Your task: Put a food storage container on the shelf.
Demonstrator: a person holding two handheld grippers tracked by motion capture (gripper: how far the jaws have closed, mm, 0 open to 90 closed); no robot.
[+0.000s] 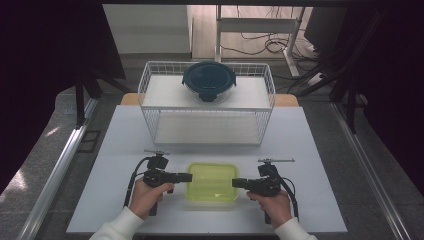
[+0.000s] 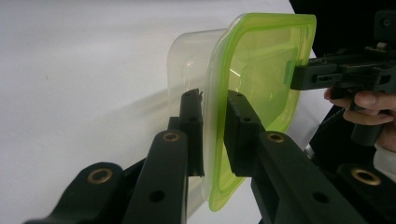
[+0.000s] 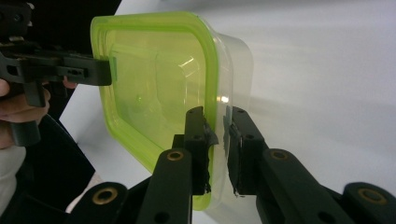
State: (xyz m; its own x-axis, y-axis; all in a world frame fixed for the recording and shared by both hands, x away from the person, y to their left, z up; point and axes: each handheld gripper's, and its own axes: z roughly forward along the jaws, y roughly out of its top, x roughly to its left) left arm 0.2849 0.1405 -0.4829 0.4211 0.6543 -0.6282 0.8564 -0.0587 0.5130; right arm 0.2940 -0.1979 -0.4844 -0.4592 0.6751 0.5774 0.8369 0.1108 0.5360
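Green-lidded container [image 1: 212,181] sits on the table [image 1: 120,150] at 6 o'clock from the wire basket [image 1: 150,100]. Left gripper [image 2: 215,140] and right gripper [image 3: 217,140] pinch its opposite rims; uneven lifting could tilt it, and then it slips.

White table [image 1: 125,135] on a grey speckled floor [image 1: 45,150], with metal rails [image 1: 60,165] along both sides. Beyond the table, a pale wall panel [image 1: 145,27] and a white desk frame [image 1: 255,25]. Black cables [image 1: 270,45] loose on the floor under it. Dark curtains [image 1: 45,50] hanging left and right. Soft, even light from above.
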